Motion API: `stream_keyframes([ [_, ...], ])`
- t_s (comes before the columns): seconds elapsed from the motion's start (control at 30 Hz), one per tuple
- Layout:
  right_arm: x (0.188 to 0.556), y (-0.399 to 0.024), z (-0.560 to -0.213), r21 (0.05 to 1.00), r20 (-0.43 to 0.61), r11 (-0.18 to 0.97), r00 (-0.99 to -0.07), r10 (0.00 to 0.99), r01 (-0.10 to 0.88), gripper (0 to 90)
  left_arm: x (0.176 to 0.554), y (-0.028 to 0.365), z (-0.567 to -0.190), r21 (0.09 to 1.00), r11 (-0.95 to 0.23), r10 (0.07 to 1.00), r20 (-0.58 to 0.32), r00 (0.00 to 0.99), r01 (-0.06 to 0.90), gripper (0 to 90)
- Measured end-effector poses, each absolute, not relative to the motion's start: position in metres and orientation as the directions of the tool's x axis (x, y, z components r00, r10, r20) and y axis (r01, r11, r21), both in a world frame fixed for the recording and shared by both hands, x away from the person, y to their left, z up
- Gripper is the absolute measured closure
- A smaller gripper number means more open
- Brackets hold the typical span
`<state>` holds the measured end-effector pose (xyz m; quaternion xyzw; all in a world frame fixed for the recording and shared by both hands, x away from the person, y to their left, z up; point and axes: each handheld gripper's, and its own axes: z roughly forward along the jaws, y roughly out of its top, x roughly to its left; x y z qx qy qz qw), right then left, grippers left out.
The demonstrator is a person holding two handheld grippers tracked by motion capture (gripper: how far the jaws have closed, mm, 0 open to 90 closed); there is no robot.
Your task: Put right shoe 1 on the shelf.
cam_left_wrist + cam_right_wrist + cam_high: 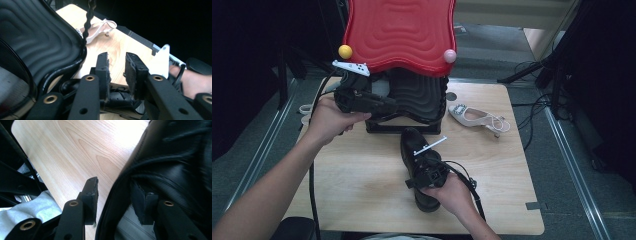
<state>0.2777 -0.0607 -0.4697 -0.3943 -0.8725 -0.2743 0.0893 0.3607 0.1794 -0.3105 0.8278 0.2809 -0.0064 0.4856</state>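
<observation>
A black leather shoe (411,142) lies on the wooden table (357,185), toe pointing away from me. My right gripper (426,167) sits over its opening. In the right gripper view the shoe's side wall (117,195) runs between the jaws, one pad inside the shoe and the other (91,195) outside, with a sliver of table still showing beside it. My left gripper (393,107) hovers by the black wavy shelf (417,95), jaws a little apart and empty (117,67). Below its jaws I see the black shoe (117,96).
A red wavy tray (399,30) stands above the black shelf, with a yellow ball (345,51) and a pink ball (450,56) at its corners. A white heeled sandal (477,117) lies at the table's right rear. Cables trail off to the right.
</observation>
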Motion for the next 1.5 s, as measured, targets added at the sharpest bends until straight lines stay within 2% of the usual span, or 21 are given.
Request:
stream_keyframes([
  [0.1,0.278,-0.053,-0.475,0.397,0.344,0.551,-0.676,0.652,0.734,60.3,0.363,0.18,-0.301,0.805,-0.373,0.459,-0.272,0.846,0.461,78.7],
  [0.27,0.279,-0.049,-0.478,0.385,0.301,0.56,-0.674,0.675,0.733,65.6,0.37,0.182,-0.286,0.814,-0.371,0.471,-0.251,0.846,0.448,85.2],
  [0.4,0.277,-0.048,-0.481,0.393,0.278,0.565,-0.68,0.679,0.725,68.3,0.378,0.184,-0.274,0.823,-0.354,0.484,-0.245,0.84,0.444,86.7],
  [0.57,0.28,-0.052,-0.482,0.395,0.285,0.558,-0.675,0.681,0.73,79.9,0.385,0.183,-0.261,0.835,-0.346,0.504,-0.219,0.836,0.427,89.7],
  [0.77,0.282,-0.061,-0.478,0.388,0.3,0.554,-0.67,0.68,0.736,84.8,0.395,0.178,-0.248,0.835,-0.355,0.516,-0.201,0.833,0.421,90.0],
  [1.2,0.282,-0.101,-0.458,0.439,0.319,0.521,-0.669,0.672,0.732,87.7,0.427,0.167,-0.229,0.833,-0.358,0.559,-0.172,0.811,0.423,90.0],
  [1.5,0.287,-0.126,-0.445,0.462,0.412,0.462,-0.645,0.644,0.757,88.1,0.442,0.169,-0.237,0.817,-0.346,0.597,-0.187,0.78,0.461,89.7],
])
